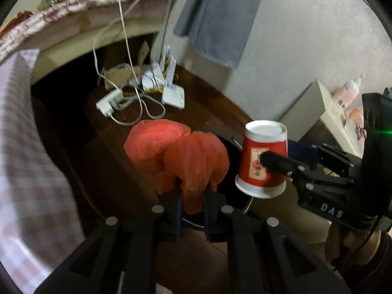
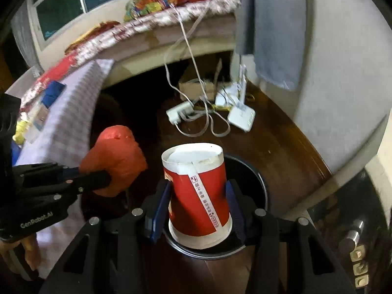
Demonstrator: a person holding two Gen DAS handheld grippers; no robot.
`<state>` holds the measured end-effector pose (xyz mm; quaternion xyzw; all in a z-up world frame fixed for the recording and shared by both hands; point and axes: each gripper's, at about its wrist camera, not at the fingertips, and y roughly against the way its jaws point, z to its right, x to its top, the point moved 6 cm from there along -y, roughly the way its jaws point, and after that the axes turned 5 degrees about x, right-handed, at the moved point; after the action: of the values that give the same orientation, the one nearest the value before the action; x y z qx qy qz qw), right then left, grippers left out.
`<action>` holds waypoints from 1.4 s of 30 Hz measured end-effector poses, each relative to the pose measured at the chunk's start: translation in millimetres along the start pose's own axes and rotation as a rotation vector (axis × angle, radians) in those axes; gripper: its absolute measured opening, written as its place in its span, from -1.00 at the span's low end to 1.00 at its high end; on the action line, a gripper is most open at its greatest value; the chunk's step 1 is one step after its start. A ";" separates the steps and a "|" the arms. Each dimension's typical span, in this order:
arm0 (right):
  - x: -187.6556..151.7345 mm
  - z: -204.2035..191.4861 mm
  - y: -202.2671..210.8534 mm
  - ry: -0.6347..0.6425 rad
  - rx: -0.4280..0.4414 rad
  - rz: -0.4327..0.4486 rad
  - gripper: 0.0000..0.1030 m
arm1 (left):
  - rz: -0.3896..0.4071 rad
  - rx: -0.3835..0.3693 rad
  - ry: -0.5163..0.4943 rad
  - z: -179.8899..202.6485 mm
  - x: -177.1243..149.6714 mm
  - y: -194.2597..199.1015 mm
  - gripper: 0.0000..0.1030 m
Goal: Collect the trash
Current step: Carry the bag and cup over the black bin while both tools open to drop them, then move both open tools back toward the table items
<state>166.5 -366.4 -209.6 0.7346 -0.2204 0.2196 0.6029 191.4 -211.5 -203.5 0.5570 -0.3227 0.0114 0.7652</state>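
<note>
My left gripper (image 1: 192, 191) is shut on a crumpled orange-red plastic bag (image 1: 176, 144), which bulges out ahead of its fingers. The right gripper (image 2: 199, 196) grips a red paper cup (image 2: 198, 191) by its sides, white base turned up. Both hang over a round black trash bin (image 2: 254, 176) standing on the dark wooden floor. In the left wrist view the cup (image 1: 263, 156) and the right gripper (image 1: 269, 164) are just right of the bag, above the bin rim (image 1: 248, 207). In the right wrist view the bag (image 2: 115, 156) and left gripper (image 2: 107, 178) are at left.
A white power strip (image 1: 110, 103) with trailing cables and a white router (image 1: 174, 95) lie on the floor beyond the bin. A bed with a chequered sheet (image 1: 24, 147) borders the left. A grey towel (image 1: 215, 19) hangs on the wall. A door handle (image 2: 352, 237) is at right.
</note>
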 end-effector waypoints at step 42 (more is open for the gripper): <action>27.1 -74.5 34.0 0.087 0.007 0.069 0.79 | 0.138 0.246 0.152 -84.3 -8.3 96.7 0.78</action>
<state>164.1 -300.8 -153.7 0.7186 -0.2183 0.2728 0.6013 188.9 -99.5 -140.4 0.6207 -0.2977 0.1455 0.7106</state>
